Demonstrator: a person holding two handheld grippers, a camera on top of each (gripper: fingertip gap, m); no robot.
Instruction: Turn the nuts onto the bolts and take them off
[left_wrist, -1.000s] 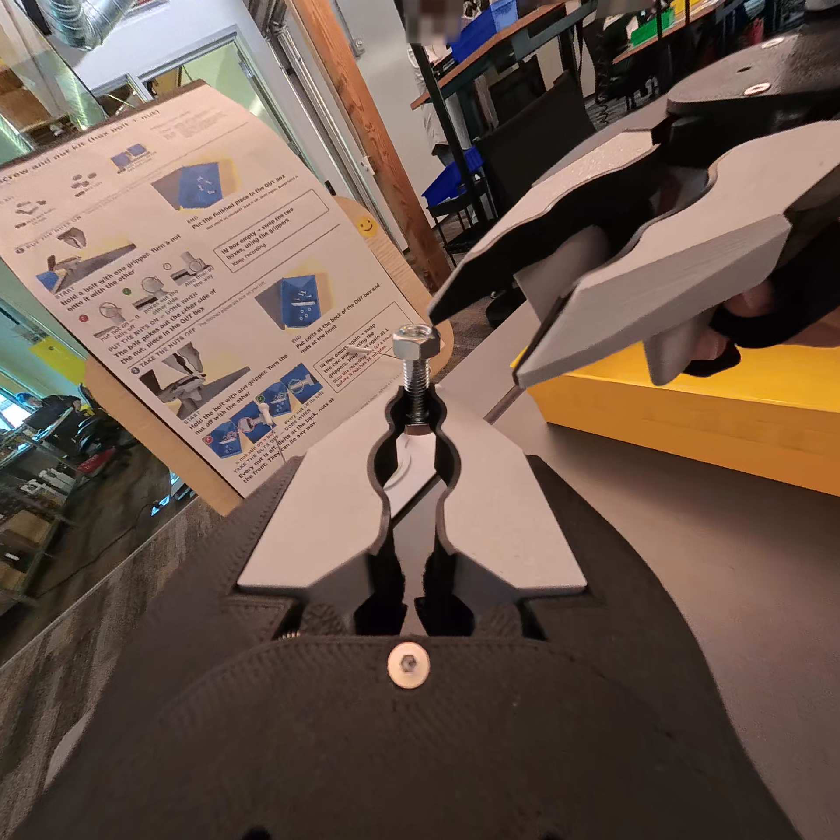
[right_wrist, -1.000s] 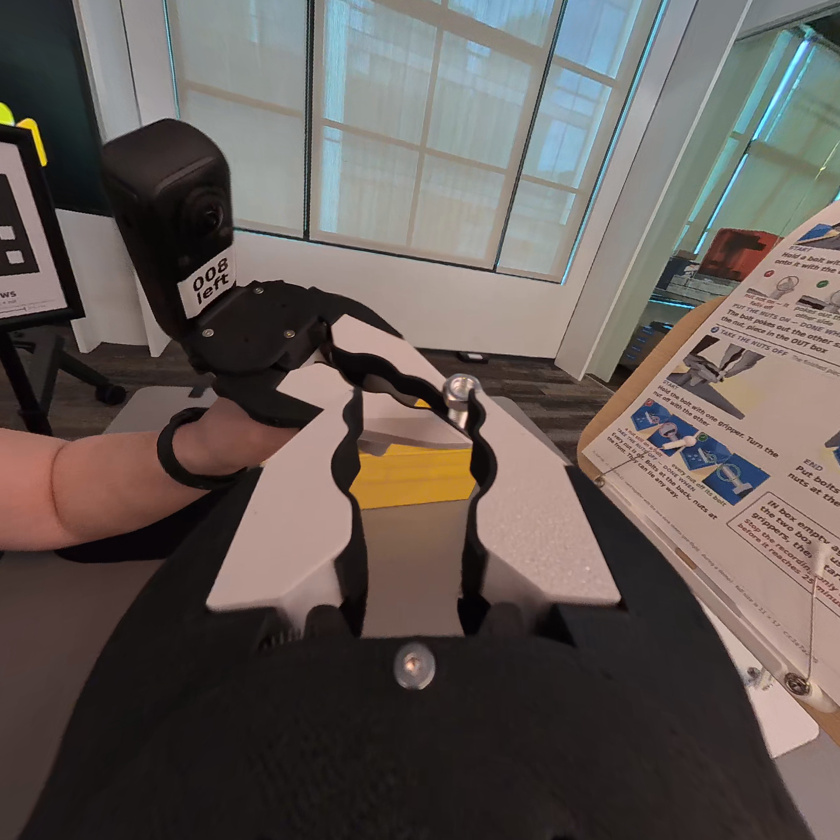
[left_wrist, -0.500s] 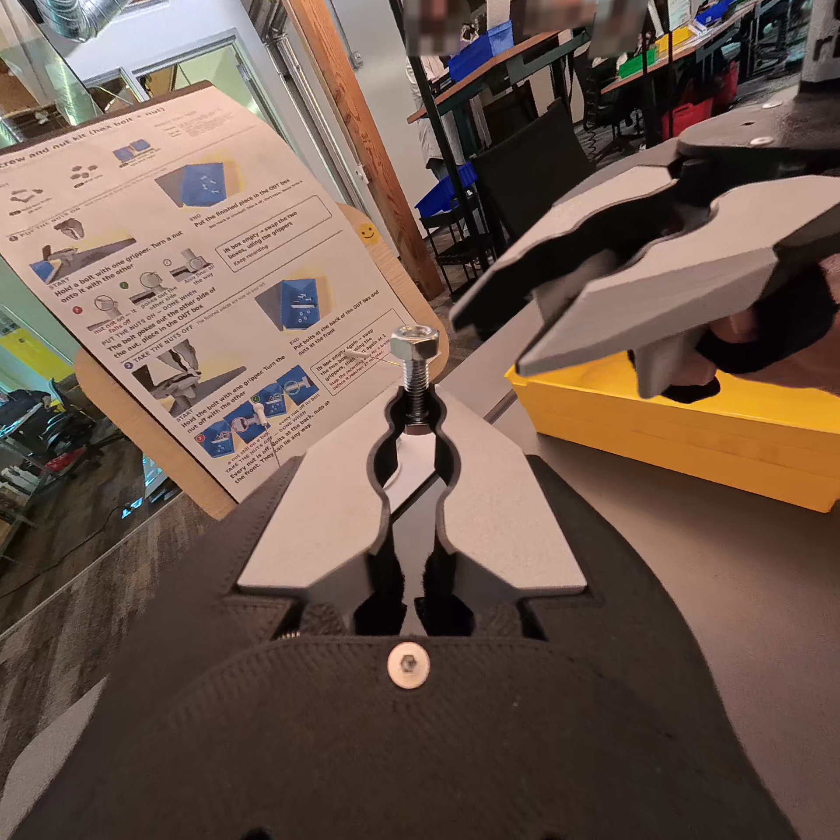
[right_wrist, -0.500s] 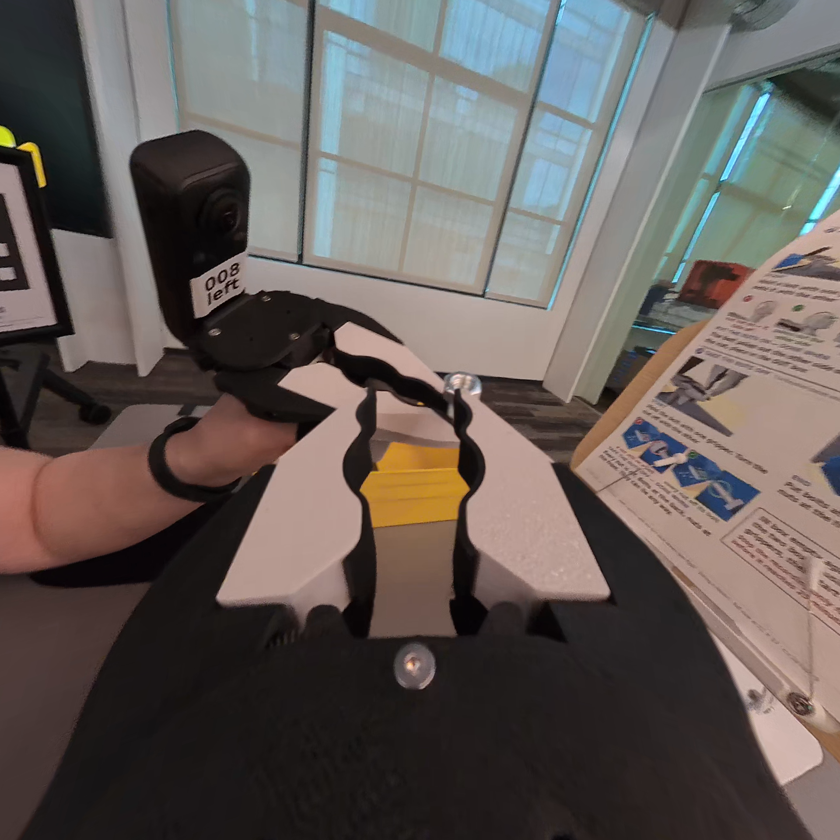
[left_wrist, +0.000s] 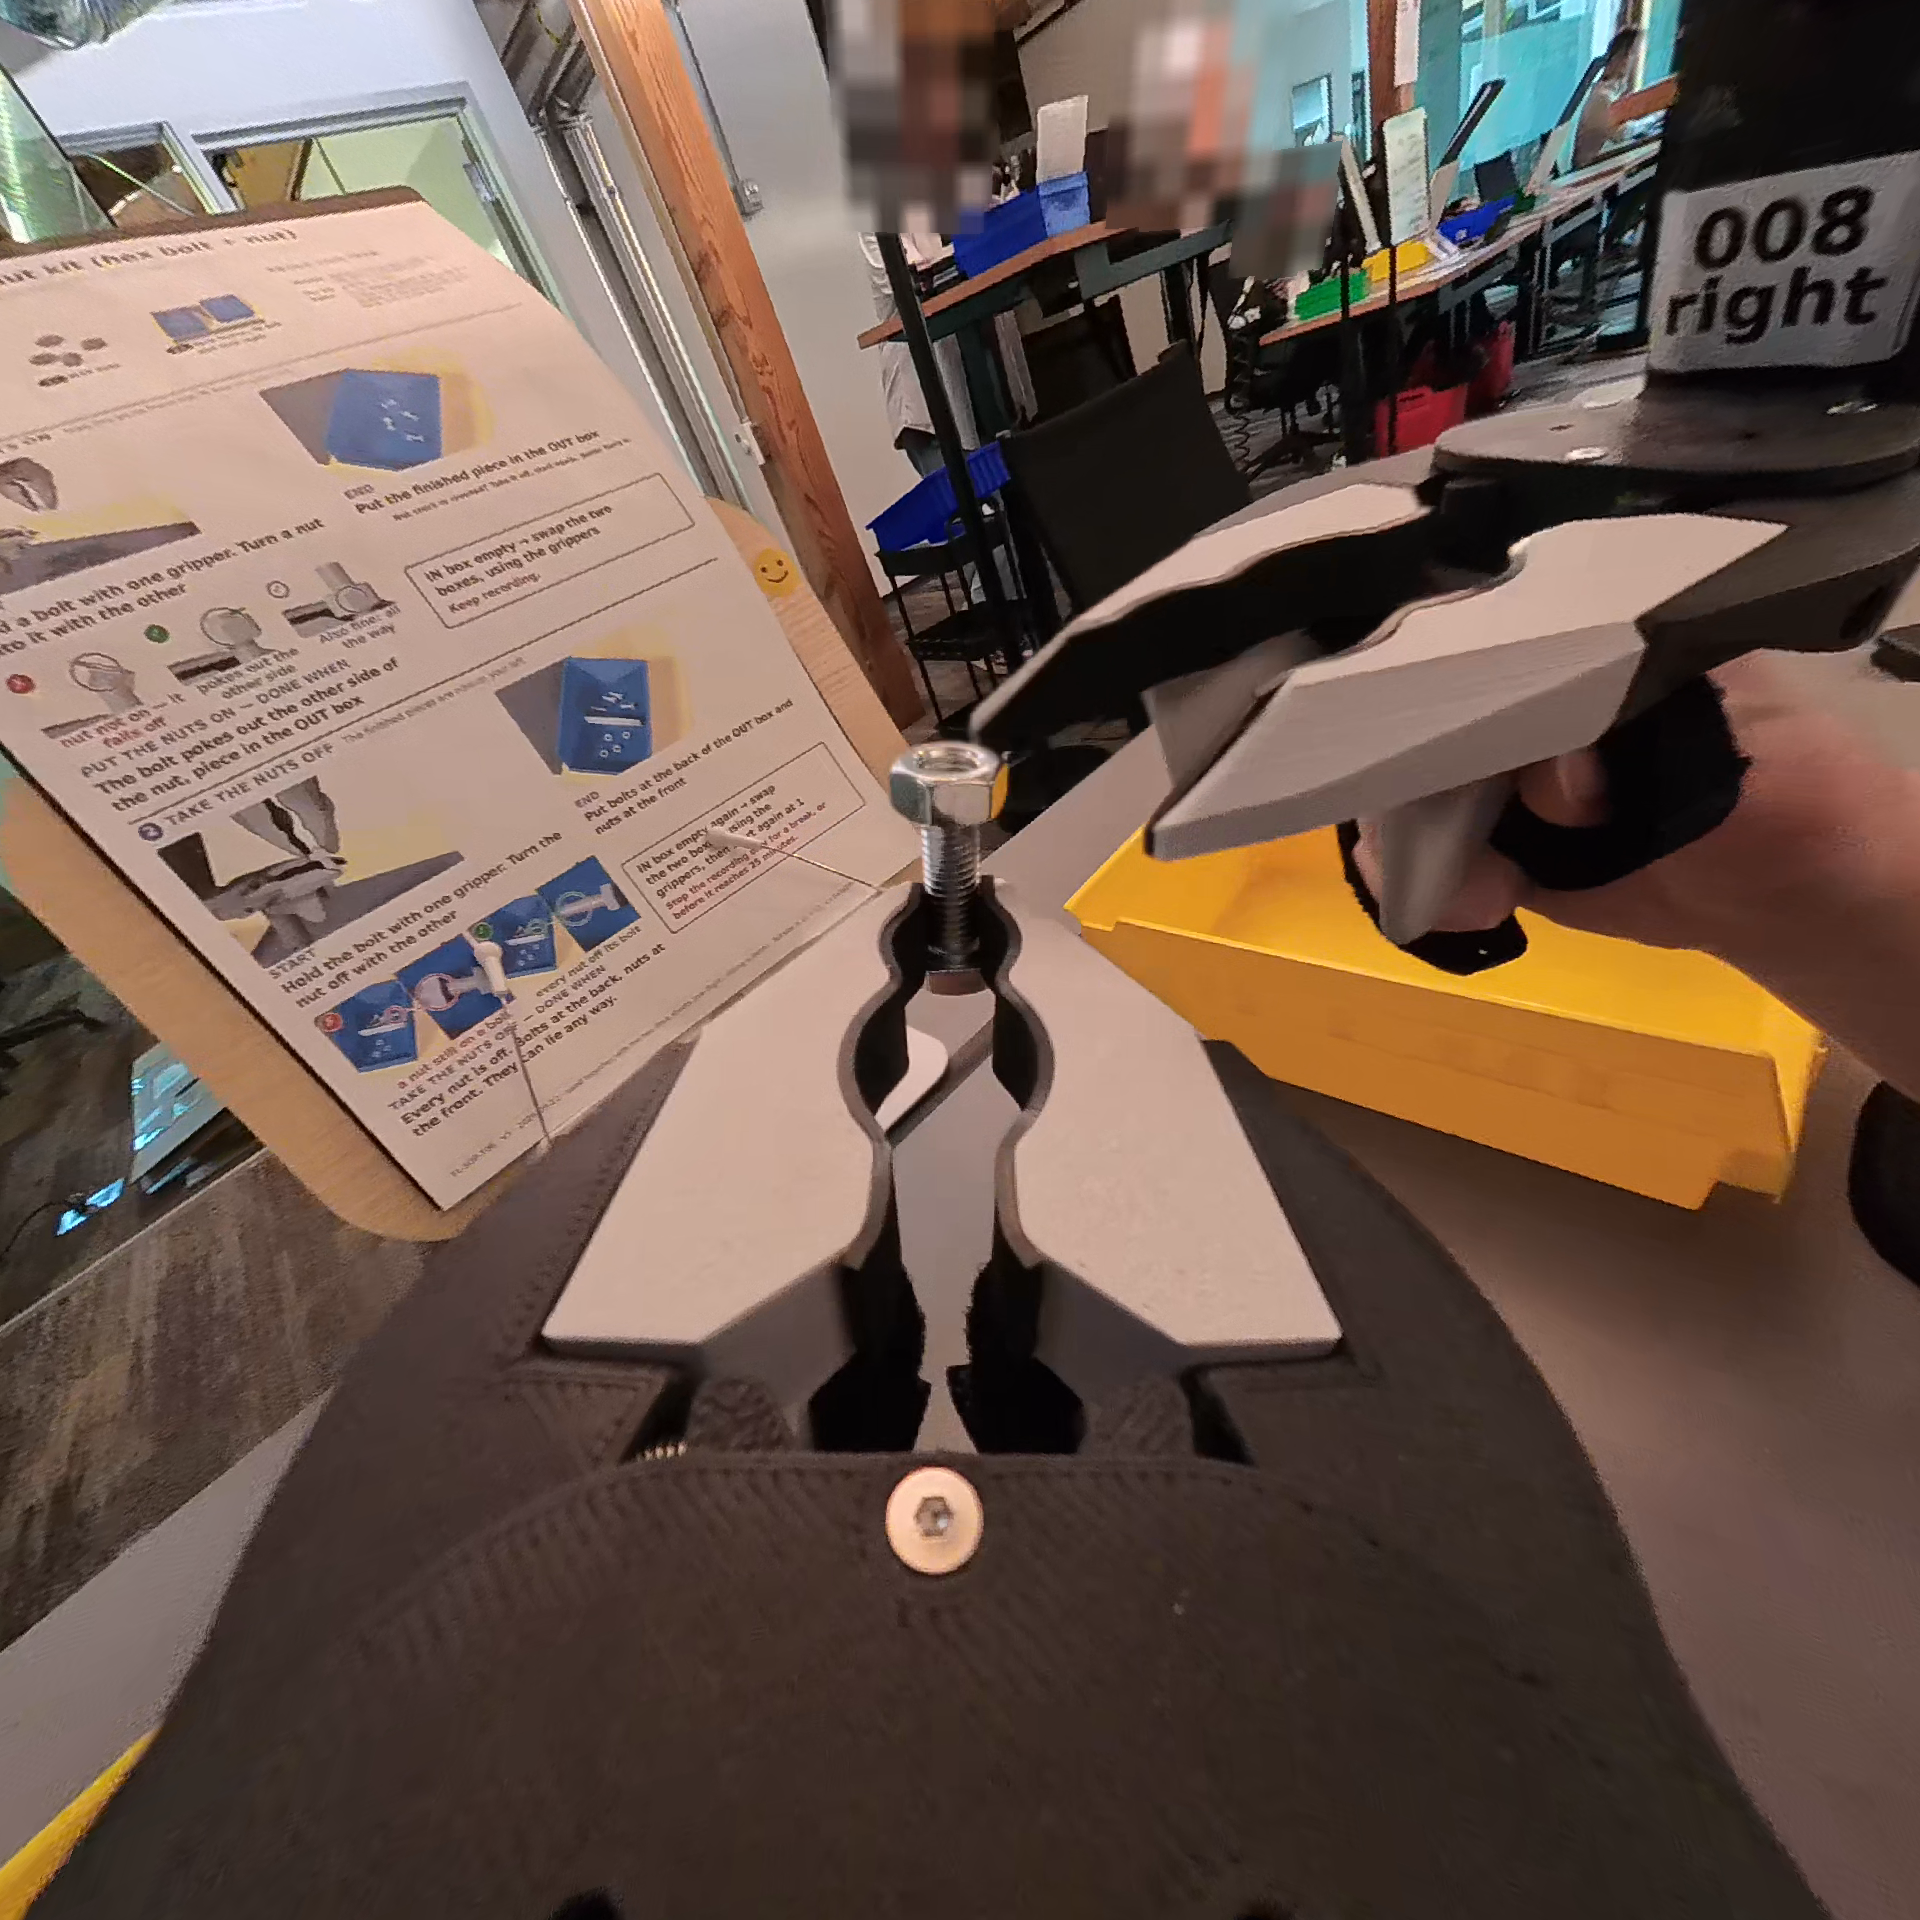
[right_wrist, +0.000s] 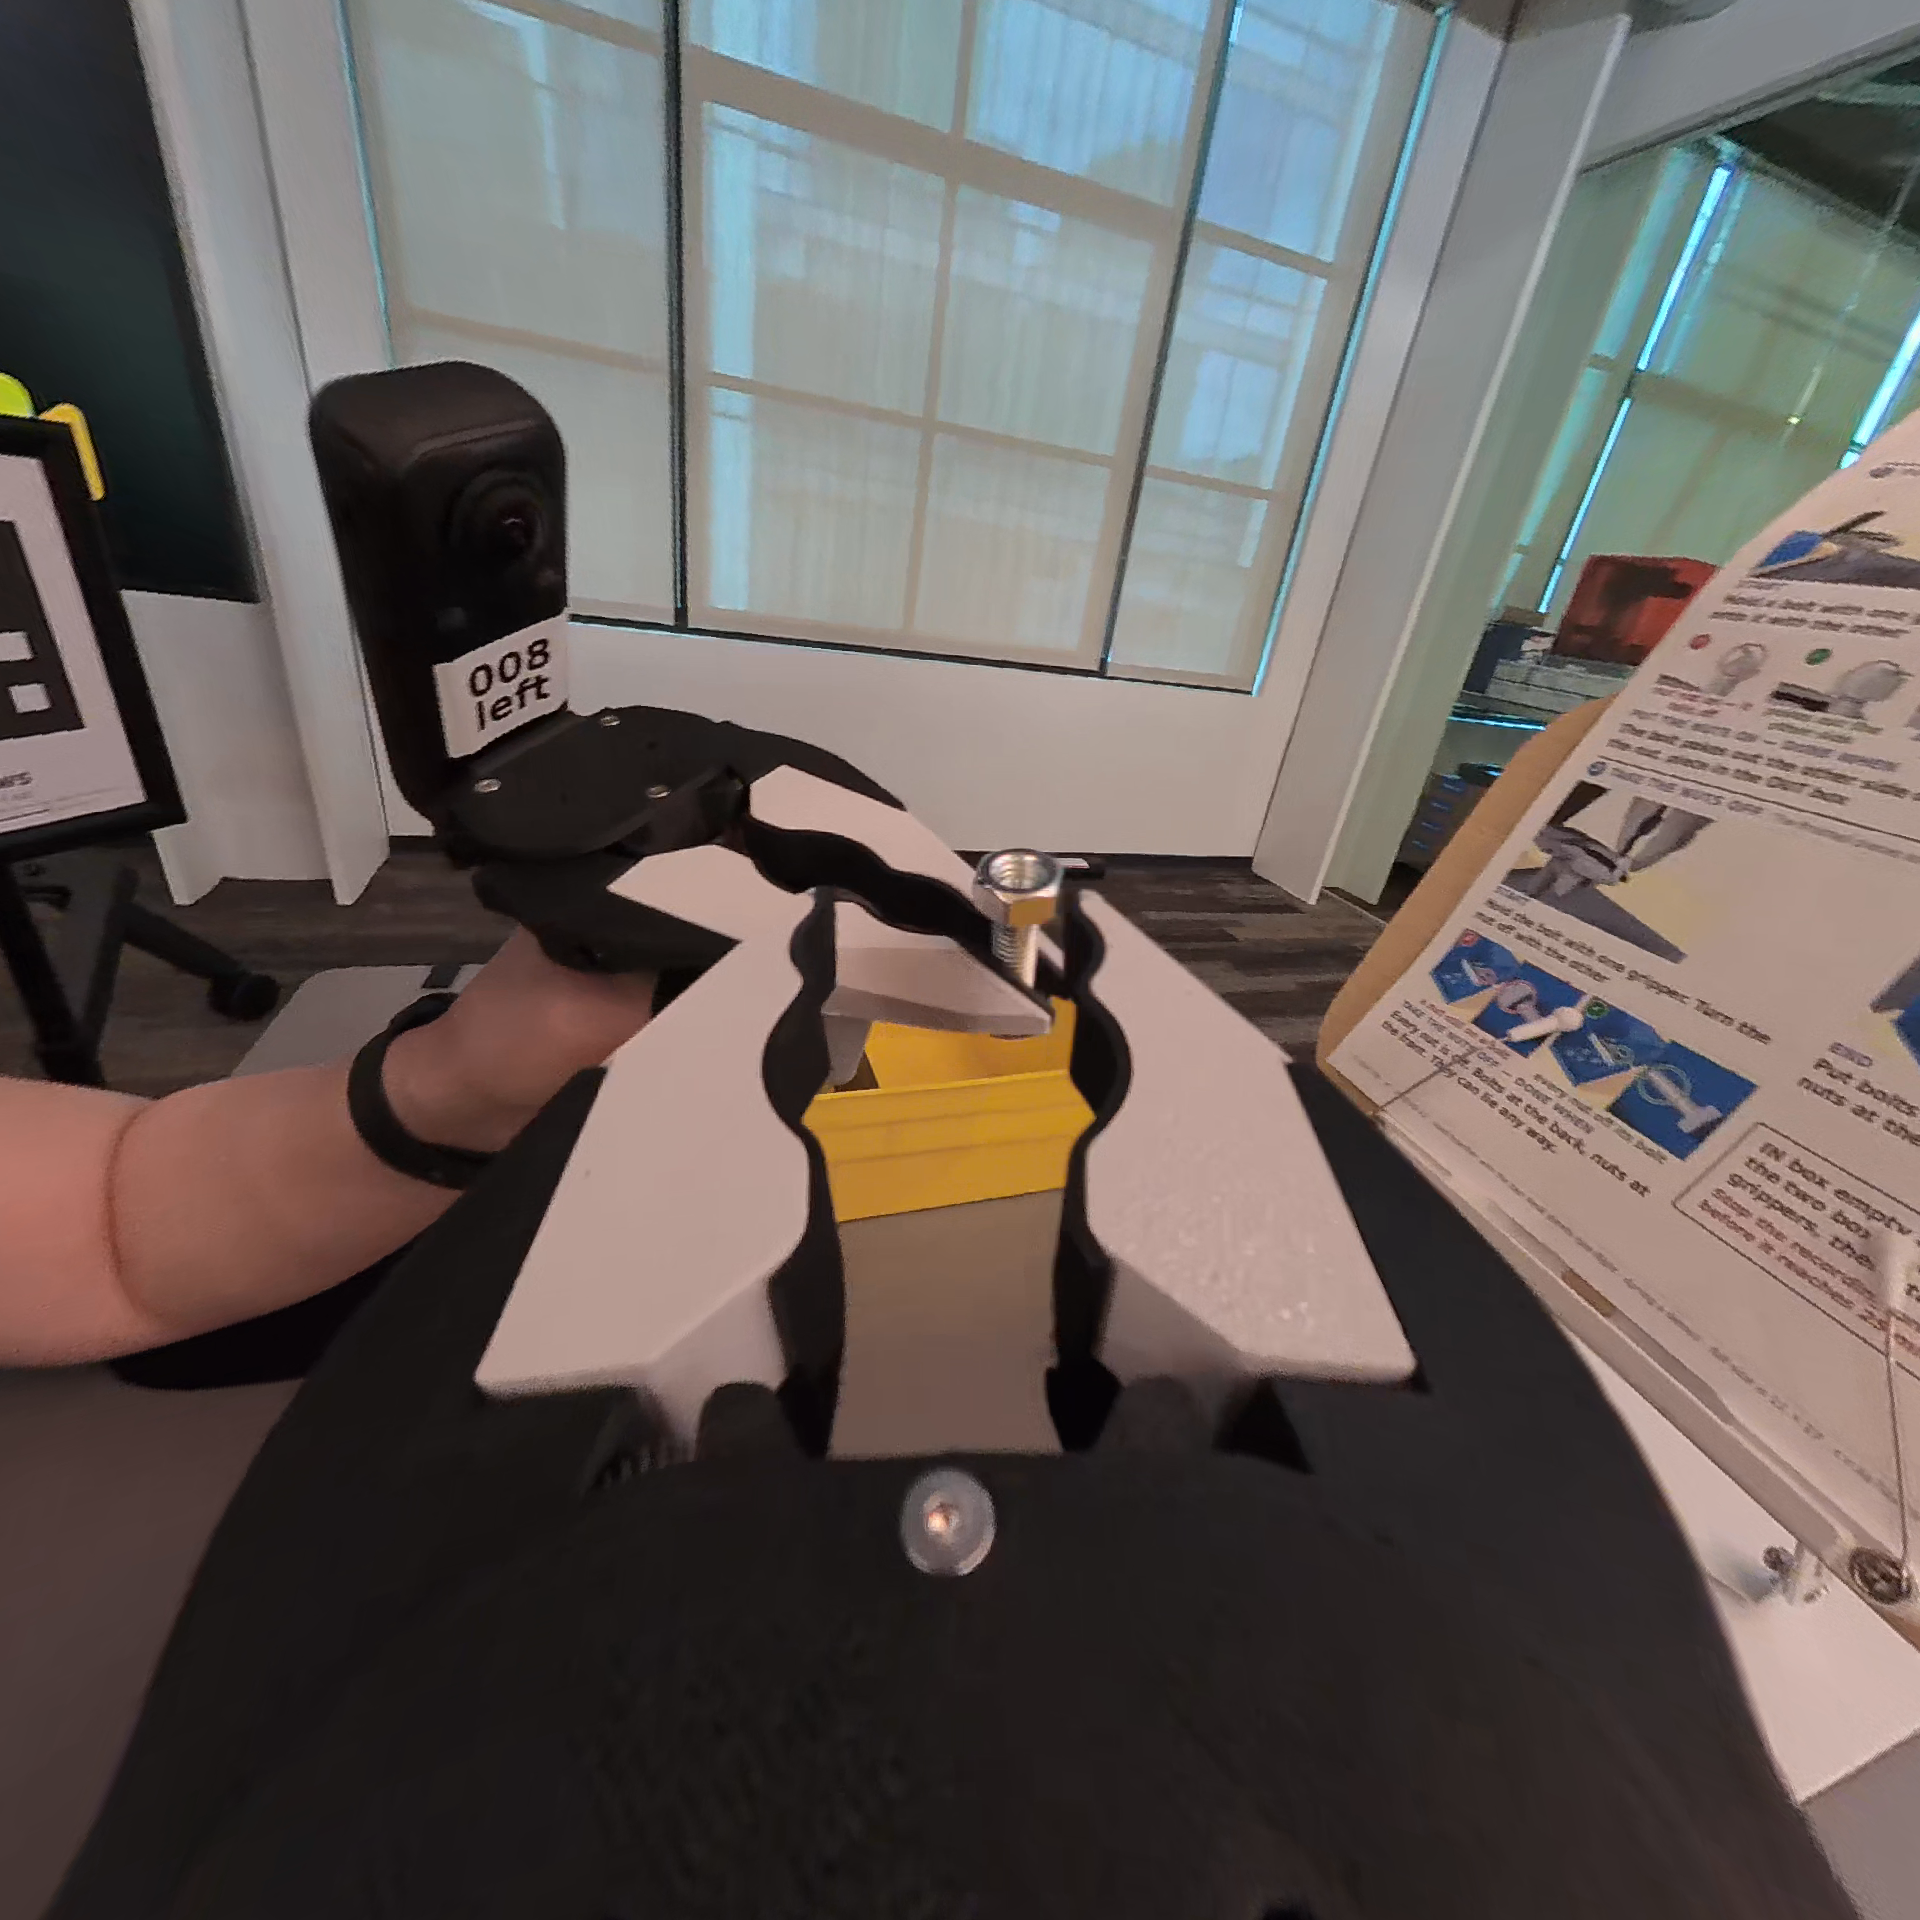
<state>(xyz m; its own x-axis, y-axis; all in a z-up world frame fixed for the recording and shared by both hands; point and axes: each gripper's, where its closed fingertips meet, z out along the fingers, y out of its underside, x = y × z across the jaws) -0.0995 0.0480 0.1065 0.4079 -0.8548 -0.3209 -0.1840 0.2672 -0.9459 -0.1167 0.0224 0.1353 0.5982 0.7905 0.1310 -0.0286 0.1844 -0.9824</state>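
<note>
My left gripper is shut on a steel bolt and holds it upright, thread end up. A hex nut sits at the top of the thread. My right gripper comes in from the right, open, with its fingertips level with the nut and close beside it. In the right wrist view the nut stands just inside the right fingertip of my open right gripper. The left gripper holds the bolt below it. Whether a finger touches the nut is unclear.
A yellow box lies on the grey table under the right gripper, and also shows in the right wrist view. A propped instruction sheet stands close behind the bolt and shows in the right wrist view. Only a small space, under 4 cm, lies between the two pairs of fingers.
The right gripper drew back a little, then came back beside the nut, staying open. The left gripper kept its hold on the bolt and shifted slightly.
</note>
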